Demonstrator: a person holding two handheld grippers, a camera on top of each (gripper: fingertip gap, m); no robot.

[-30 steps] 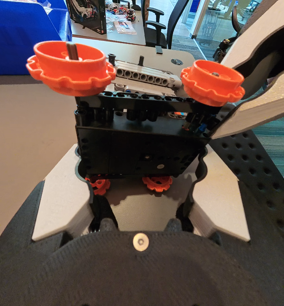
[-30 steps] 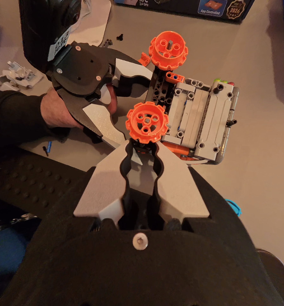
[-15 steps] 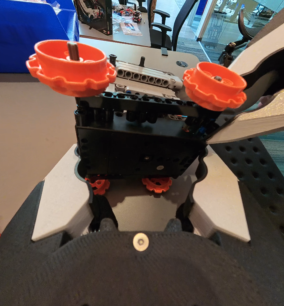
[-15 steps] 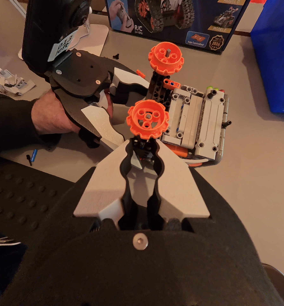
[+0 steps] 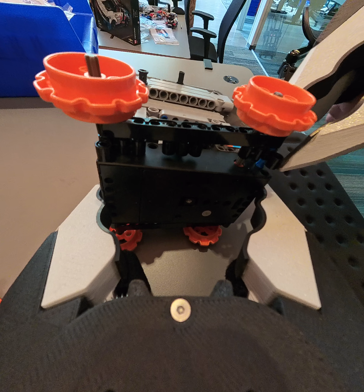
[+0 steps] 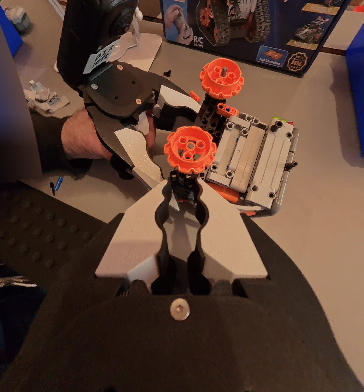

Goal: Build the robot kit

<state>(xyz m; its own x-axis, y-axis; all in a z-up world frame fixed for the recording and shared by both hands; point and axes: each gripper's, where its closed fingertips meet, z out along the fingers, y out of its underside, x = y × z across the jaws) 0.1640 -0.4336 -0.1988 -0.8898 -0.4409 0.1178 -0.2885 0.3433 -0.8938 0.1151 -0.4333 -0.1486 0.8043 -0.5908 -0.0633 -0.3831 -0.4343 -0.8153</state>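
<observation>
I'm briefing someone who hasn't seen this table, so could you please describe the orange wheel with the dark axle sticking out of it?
Find the brick-built model on the tan table, held by the left gripper. Two large orange wheels stand on its black end. The wheel with the axle is the one nearer the printed box; a dark axle juts from its hub, unlike the nearer wheel.

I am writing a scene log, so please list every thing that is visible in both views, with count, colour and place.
Toy vehicle: one, grey and black, on the table, held by both tools.
Wheels: two large orange ones on top, two small below.
Box: one, dark blue, behind the vehicle.
Loose parts: few, grey, table's left.
Pin: one, blue, on the table.
Office chair: one, black, far back.
Table: one, beige.
Left tool: shut on the black body.
Right tool: shut under one large wheel.
Hand: one, holding the left tool.
</observation>
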